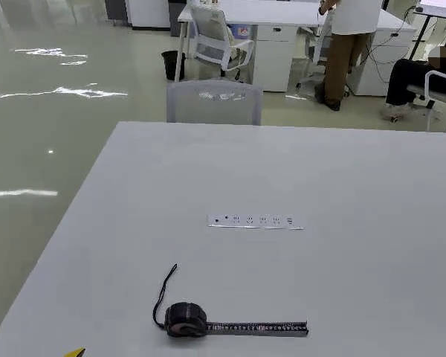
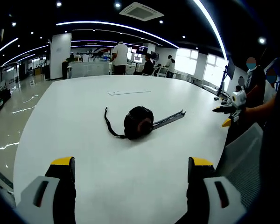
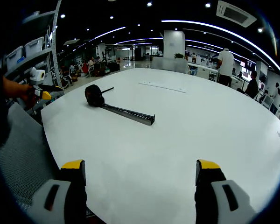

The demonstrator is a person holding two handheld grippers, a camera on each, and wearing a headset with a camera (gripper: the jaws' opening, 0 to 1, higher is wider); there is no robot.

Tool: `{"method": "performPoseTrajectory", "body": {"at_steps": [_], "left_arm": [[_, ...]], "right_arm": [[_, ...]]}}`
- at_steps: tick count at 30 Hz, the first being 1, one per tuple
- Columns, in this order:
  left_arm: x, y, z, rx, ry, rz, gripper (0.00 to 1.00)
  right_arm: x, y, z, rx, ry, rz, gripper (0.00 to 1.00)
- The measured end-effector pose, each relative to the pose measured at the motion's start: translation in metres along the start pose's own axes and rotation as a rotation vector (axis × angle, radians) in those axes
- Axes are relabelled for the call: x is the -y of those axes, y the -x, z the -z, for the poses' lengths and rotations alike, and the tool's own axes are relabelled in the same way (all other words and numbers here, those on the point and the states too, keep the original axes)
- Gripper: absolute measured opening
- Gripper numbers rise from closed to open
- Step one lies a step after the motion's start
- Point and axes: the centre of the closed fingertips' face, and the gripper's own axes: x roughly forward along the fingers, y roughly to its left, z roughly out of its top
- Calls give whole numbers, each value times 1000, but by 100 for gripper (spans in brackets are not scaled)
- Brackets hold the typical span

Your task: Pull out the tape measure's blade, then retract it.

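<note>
- While the blade [image 1: 260, 327] lies drawn partway out of the tape measure [image 1: 186, 320], flat on the desk [image 1: 357, 193] near its front edge, neither pair of tongs touches it.
- The left tongs [image 2: 132, 162] hang with jaws wide apart and nothing between them. They are aimed at the case, probably so they can pin the body.
- The right tongs [image 3: 142, 164] are equally spread and empty. They face the blade's hooked tip and are likely lined up to guide it.
- The blade resting out suggests its lock is holding, so retraction seems the step left; the lock itself I cannot make out.
- Count: one tape measure, one blade, one wrist strap [image 1: 163, 290] curling from the case, one socket strip [image 1: 254, 222] set in the desk farther back, one chair [image 1: 214, 102] at the far edge, and two tongs.
</note>
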Motion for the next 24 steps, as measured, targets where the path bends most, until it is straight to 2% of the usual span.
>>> {"method": "performPoseTrajectory", "body": {"at_steps": [2, 5, 7, 9, 12, 15, 17, 19, 20, 21, 22, 23, 24], "left_arm": [[-8, 4, 6, -3, 10, -7, 99], [-12, 13, 11, -7, 17, -24, 99], [-14, 19, 16, -19, 57, -12, 99], [-12, 24, 12, -2, 38, -32, 99], [-25, 36, 18, -15, 23, -69, 99], [-25, 40, 23, -17, 22, -62, 99], [-25, 42, 26, -10, 31, -63, 99], [-22, 43, 25, -2, 39, -67, 99], [-24, 44, 25, 4, 39, -68, 99], [-27, 45, 17, 57, 18, -75, 99], [-24, 45, 16, 63, 18, -71, 99], [-22, 45, 18, 53, 29, -69, 99], [-25, 45, 28, 6, 61, -74, 99]], "right_arm": [[1, 7, 2, -4, 3, 8, 100], [5, 18, 5, -5, -14, 24, 100], [8, 25, 8, -1, -18, 34, 100], [7, 32, 13, -8, -9, 40, 100], [7, 39, 20, -24, 6, 45, 100], [8, 42, 23, -18, -30, 43, 100], [10, 43, 25, -29, -13, 61, 100], [8, 43, 23, -24, -26, 54, 100], [7, 44, 22, -25, -30, 52, 100], [6, 45, 22, -26, -32, 52, 100], [5, 47, 21, -21, -32, 51, 100], [4, 48, 20, -19, -31, 51, 100], [3, 49, 21, -21, -29, 50, 100]]}}
